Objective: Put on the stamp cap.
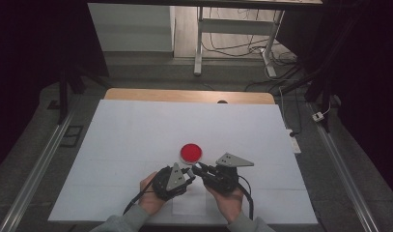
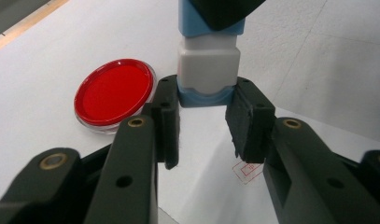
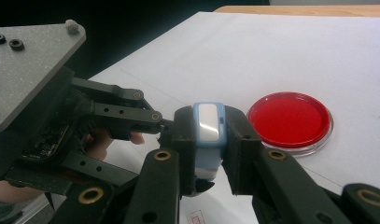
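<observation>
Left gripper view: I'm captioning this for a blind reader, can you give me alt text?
The left gripper clamps its black pads on the blue end of a small blue-and-white block, whose far end the right gripper holds. A round red dish lies beside it on the white table.

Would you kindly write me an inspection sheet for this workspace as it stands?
Surface: white sheet over a wooden table.
Job's things: blue and white block, held off the sheet; red dish lying flat beside it.
Clutter: small red-printed label on the sheet.
Grippers: left hand-held gripper shut on one end of the block; right hand-held gripper shut on the other end.
Cables: black cable trails from the left hand-held gripper.
Surroundings: desk frame with floor wiring beyond the table.
</observation>
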{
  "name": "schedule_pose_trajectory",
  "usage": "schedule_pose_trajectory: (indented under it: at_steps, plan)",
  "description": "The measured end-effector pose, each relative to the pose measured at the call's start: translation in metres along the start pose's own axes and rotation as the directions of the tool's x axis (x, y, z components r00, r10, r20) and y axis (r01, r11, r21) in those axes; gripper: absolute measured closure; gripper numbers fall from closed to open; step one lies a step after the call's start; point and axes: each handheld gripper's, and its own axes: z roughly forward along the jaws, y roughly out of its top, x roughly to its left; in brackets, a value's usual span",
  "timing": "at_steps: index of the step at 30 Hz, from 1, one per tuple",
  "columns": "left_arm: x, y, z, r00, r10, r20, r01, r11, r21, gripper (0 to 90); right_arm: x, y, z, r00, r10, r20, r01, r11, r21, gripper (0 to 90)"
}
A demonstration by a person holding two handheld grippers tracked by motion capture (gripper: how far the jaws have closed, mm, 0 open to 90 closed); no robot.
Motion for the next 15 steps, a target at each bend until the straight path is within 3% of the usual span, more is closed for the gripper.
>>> schedule_pose_trajectory:
  at_steps: [15]
  plan:
    - [0.0002, -0.0002, 0.0003, 1.0000, 0.005, -0.001, -0.005, 1.0000, 0.001, 64.5, 0.0000, -0.0002, 0.0000, 1.0000, -0.001, 0.002, 0.001, 1.000, -0.004, 75.4]
